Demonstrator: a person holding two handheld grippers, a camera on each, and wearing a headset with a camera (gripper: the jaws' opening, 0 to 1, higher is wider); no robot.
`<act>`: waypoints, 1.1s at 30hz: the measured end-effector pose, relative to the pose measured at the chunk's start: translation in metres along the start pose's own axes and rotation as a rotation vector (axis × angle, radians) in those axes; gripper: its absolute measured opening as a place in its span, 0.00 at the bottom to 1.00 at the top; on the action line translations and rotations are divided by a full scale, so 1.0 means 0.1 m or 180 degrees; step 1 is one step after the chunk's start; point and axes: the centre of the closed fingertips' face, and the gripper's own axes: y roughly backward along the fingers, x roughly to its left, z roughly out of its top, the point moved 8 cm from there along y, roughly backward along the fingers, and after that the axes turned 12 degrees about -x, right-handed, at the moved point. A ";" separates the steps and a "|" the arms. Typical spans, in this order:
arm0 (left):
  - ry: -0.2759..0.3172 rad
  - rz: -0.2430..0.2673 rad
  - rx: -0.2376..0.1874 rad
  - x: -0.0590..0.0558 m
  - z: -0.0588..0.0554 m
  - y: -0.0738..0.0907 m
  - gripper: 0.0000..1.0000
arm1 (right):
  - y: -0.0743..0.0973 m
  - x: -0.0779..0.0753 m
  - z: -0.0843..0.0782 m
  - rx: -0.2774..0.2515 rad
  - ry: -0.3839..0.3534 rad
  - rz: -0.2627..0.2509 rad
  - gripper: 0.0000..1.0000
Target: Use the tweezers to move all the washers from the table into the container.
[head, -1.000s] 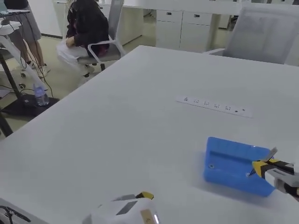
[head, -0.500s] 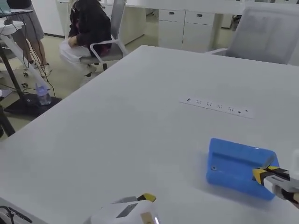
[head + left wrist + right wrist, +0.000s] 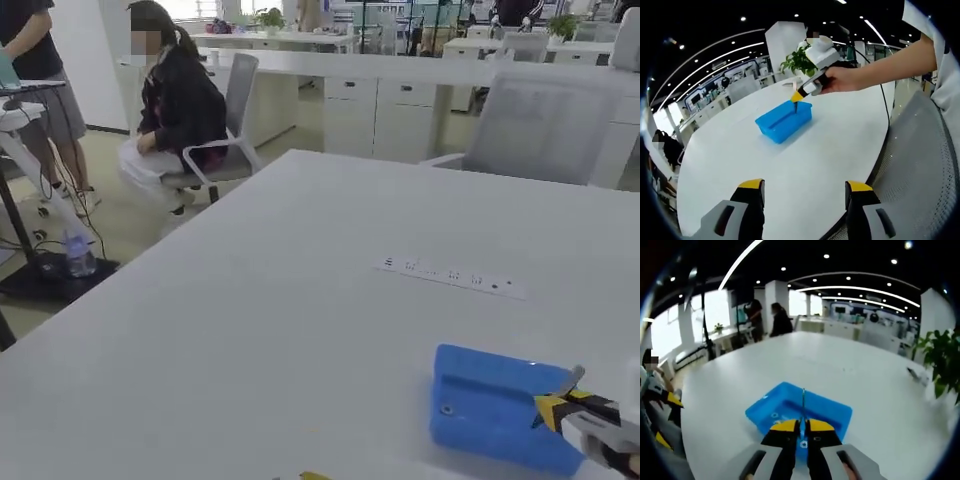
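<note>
The right gripper (image 3: 801,427), at the bottom centre of its own view, has its jaws pressed together, pinching a pair of tweezers (image 3: 803,402). The tweezers' long axis runs straight on from the jaws toward the middle of the frame. In the left gripper view they slant downward, tips dipping into the open blue container (image 3: 837,415). That container sits on the white bench (image 3: 840,365), in the lower right of the head view. A washer (image 3: 774,415) lies on its floor, to the left of the tweezers. Whether the tips hold a washer is too small to tell. This looks like the drop-off step. The next move would call for easing the pinch to release, then lifting clear. The left gripper (image 3: 805,185) hangs at the bottom of its view, jaws spread apart and empty, well apart from the container.
</note>
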 end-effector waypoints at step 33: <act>-0.0177 -0.0910 -0.0963 0.08 1.47 -0.29 0.05 | 0.83 0.83 0.24 0.0318 0.0831 0.1424 0.03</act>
